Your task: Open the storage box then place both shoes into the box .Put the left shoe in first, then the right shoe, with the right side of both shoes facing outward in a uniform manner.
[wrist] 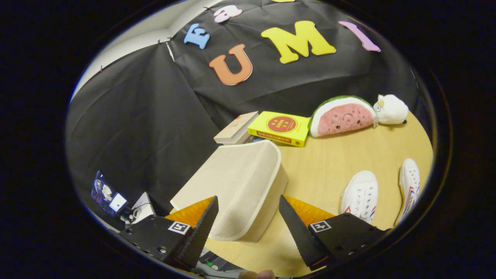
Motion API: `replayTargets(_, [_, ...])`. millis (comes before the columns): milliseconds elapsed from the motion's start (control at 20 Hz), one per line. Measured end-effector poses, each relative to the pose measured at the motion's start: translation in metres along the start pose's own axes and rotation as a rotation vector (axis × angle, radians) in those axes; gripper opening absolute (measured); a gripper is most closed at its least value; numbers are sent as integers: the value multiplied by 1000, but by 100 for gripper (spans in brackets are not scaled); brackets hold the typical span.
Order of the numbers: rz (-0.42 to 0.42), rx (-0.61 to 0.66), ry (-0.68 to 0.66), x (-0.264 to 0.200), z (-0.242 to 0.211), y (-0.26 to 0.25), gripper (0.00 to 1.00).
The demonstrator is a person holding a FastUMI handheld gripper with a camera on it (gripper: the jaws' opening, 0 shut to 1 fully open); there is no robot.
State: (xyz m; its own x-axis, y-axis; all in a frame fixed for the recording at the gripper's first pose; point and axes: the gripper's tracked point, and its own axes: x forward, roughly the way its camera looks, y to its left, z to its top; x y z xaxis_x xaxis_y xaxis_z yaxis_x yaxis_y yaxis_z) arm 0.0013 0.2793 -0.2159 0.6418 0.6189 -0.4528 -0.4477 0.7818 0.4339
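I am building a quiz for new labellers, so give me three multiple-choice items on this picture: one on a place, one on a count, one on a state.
1. Where does the yellow book lie?
A. Between the beige book and the watermelon toy
B. On top of the storage box
C. Between the two shoes

2. How many white shoes are on the table?
A. One
B. Two
C. Four

3. How does the tool stand?
A. Shut on a shoe
B. Shut on the yellow book
C. Open, the near end of the storage box between its fingers

Key: 1 A, the book sits with one on each side; 2 B, a pair lies beside the box; 3 C, the fingers are spread with a gap either side of the box.
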Motion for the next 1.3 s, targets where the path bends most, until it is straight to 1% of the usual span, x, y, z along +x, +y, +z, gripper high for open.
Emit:
replayTargets(250, [3, 128, 94, 23, -23, 8, 96])
replayTargets(350, [28, 201, 119, 29, -30, 12, 96])
replayTargets(550, [79, 324, 154, 44, -29, 20, 96])
replayTargets(650, [117, 398, 196, 50, -32, 27, 96])
replayTargets(700, [135, 424, 209, 50, -31, 30, 92])
replayTargets(800, [125, 428, 225, 47, -30, 26, 86])
replayTargets(850, [128, 429, 224, 45, -27, 26, 85])
replayTargets(950, [119, 426, 217, 35, -24, 20, 78])
replayTargets(1000, [106, 421, 214, 27, -19, 16, 70])
replayTargets(1050, [86, 423, 199, 28, -14, 12, 56])
replayTargets(1100, [81, 431, 185, 17, -10, 9, 43])
replayTargets(1200, [82, 425, 182, 12, -4, 10, 16])
replayTargets(1300, [82, 386, 182, 11, 0, 14, 15])
